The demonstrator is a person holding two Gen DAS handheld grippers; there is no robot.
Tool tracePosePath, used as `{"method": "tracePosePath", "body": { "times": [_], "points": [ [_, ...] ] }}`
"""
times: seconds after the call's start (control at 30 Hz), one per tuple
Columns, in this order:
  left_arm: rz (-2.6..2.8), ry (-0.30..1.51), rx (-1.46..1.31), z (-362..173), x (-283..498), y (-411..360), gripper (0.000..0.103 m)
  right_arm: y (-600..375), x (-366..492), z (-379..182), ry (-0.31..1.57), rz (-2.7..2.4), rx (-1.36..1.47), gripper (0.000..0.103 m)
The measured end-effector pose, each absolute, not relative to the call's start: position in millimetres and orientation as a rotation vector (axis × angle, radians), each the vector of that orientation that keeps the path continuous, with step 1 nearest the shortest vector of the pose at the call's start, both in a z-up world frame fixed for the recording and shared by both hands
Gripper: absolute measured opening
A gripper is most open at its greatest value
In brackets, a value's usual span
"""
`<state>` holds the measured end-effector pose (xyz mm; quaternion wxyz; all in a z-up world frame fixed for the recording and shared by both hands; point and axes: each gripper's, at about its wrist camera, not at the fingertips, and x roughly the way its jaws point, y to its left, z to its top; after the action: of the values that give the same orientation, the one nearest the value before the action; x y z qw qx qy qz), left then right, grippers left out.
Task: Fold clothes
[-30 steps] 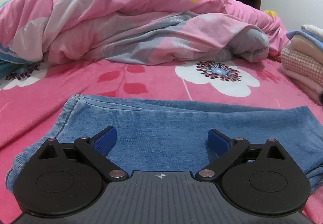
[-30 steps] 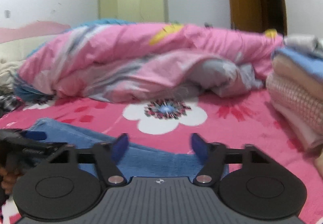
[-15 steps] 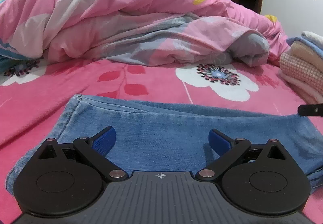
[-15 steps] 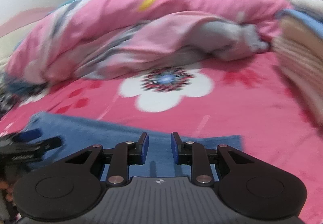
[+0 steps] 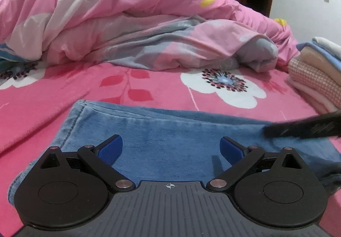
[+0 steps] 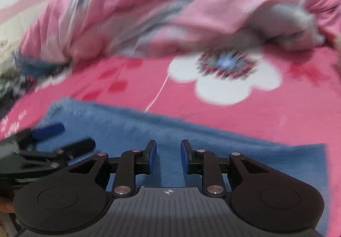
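Nearest to us, our left gripper (image 5: 170, 147) hung low over the folded jeans (image 5: 170, 130), its blue pads spread wide with nothing between them. Our right gripper (image 6: 168, 156) hovered over the same denim, its jaws having just been closing to a narrow gap; no cloth sat between the pads, so it held nothing. The jeans lay flat on the pink floral bedsheet (image 5: 53, 96), directly under and ahead of both grippers, their long axis running across our view from left to right. The stitched hem end pointed left, nearer our left gripper; the other end lay toward our right one. We judged either end within reach for the next fold. Beyond lay the rumpled pink duvet (image 5: 127, 19), and far right a stack of folded clothes (image 5: 315, 74).
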<state>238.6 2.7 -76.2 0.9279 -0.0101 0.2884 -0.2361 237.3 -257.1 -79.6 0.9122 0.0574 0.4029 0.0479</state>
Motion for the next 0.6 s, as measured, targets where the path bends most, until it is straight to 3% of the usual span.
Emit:
{"method": "tracePosePath", "body": {
  "times": [0.6],
  "points": [
    [-0.401,0.59,-0.039,-76.9,252.8,23.2,0.098,-232.5,255.3,-76.8,0.871,0.113,0.144,0.027]
  ]
}}
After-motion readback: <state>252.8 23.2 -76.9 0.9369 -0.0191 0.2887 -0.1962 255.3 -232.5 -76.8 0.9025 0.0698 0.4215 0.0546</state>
